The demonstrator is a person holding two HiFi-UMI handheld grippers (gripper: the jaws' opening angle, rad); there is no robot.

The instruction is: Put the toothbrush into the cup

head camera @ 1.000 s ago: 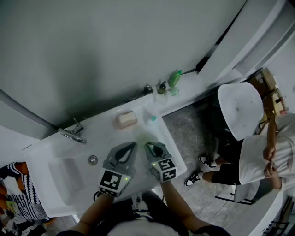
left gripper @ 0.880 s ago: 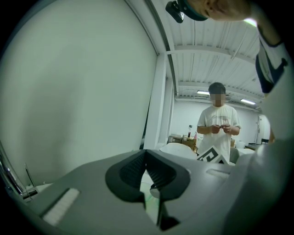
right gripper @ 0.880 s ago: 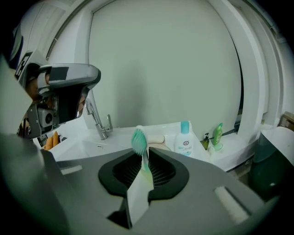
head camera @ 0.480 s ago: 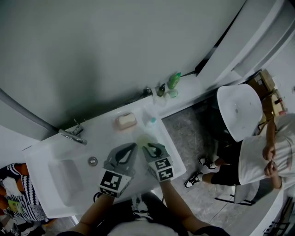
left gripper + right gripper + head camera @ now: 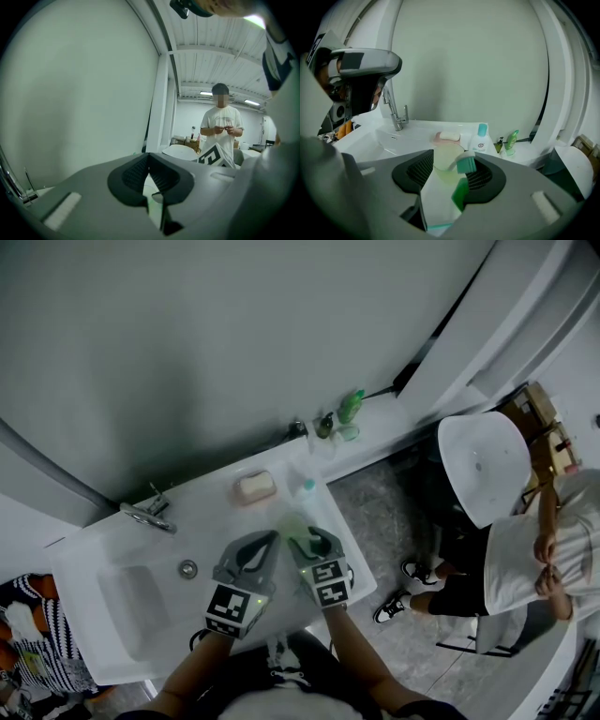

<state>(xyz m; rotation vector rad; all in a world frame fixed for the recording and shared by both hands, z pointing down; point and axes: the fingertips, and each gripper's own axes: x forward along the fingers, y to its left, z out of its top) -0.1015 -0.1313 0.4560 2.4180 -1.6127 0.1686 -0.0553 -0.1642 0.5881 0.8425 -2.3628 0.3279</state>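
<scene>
Edges: the white counter (image 5: 208, 510) ended just to the right of my right claw (image 5: 451, 171), with grey floor (image 5: 375, 502) below; a plain wall (image 5: 464, 61) closed the far side behind the faucet (image 5: 396, 115).
Open room: the basin (image 5: 131, 601) lay open to the left, well apart from both claws. A strip of bare counter ran between it and the cup (image 5: 443, 159).
Crowded side: a bar of soap (image 5: 449, 136) and a white bottle (image 5: 480, 139) with a teal cap stood just behind the cup. A green bottle (image 5: 512, 139) sat further right on a ledge.
Right claw: its jaws stood wide apart – they had just been opening – with the toothbrush (image 5: 461, 187) between them and the pads not squeezing it.
Left claw (image 5: 149, 164): its jaws were together, and it sat just beside the right claw over the counter's near edge.
Toothbrush, place: its handle lay against my right-hand pad, and the head overlapped the cup's right rim. Whether the head had gone inside, I couldn't tell.
Toothbrush, look: it had a bright green handle, a white back to the head and a block of teal bristles.
Cup, look: it was pale green, see-through and round-mouthed, upright on the counter straight ahead of my right claw.
Materials: the counter and basin were glossy white, the faucet shiny metal – and my pads were dark and ribbed in grey shells.
Beyond: a person (image 5: 220, 126) in a white shirt stood well past the counter's right end.
</scene>
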